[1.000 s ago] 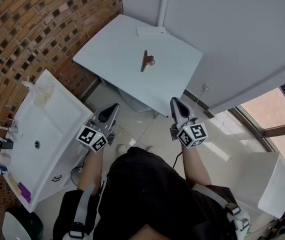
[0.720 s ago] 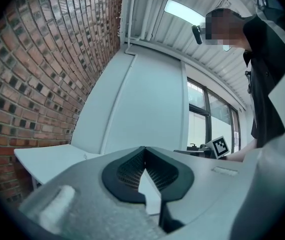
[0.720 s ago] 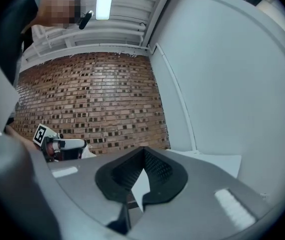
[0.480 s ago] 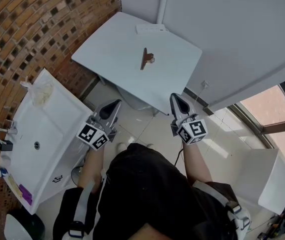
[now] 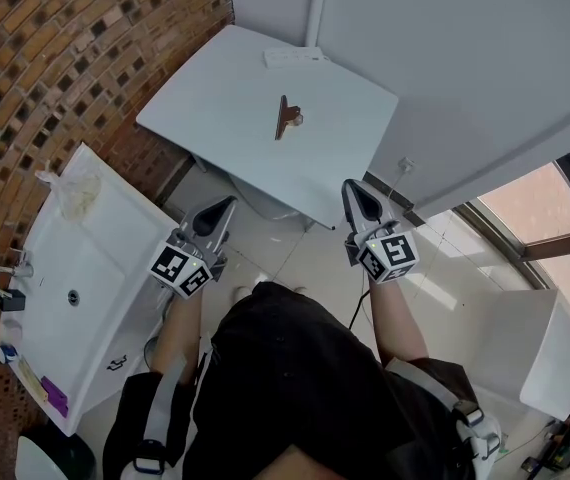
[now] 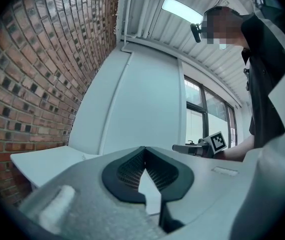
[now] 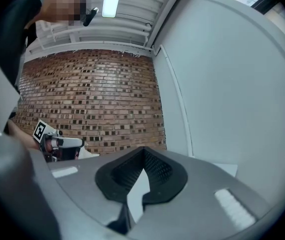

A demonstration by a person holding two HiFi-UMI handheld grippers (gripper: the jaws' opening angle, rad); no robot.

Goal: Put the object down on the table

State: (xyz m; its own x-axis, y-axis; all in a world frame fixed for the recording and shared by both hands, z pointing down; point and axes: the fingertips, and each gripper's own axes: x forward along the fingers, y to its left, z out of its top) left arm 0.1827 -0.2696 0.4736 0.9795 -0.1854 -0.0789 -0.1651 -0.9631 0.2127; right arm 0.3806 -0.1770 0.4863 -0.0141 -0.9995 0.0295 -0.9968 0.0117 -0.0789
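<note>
My left gripper (image 5: 227,206) and my right gripper (image 5: 351,187) are both pressed together, with nothing between them. In the left gripper view the ribbed pads (image 6: 130,170) meet at their tips, and the right gripper view shows the same. Both claws hang over the tiled floor (image 5: 290,253), just short of the near edge of the white table (image 5: 215,98). The object (image 5: 285,118), a small brown clip-like piece, lies near the middle of the tabletop, well apart from both claws. A white power strip (image 5: 294,57) sits at the far edge.

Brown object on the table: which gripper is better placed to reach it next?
Right, narrowly. The right gripper has its tip at the near edge of the table, slightly nearer the brown object; the left gripper hangs lower, off the edge. Both are shut and empty.
</note>
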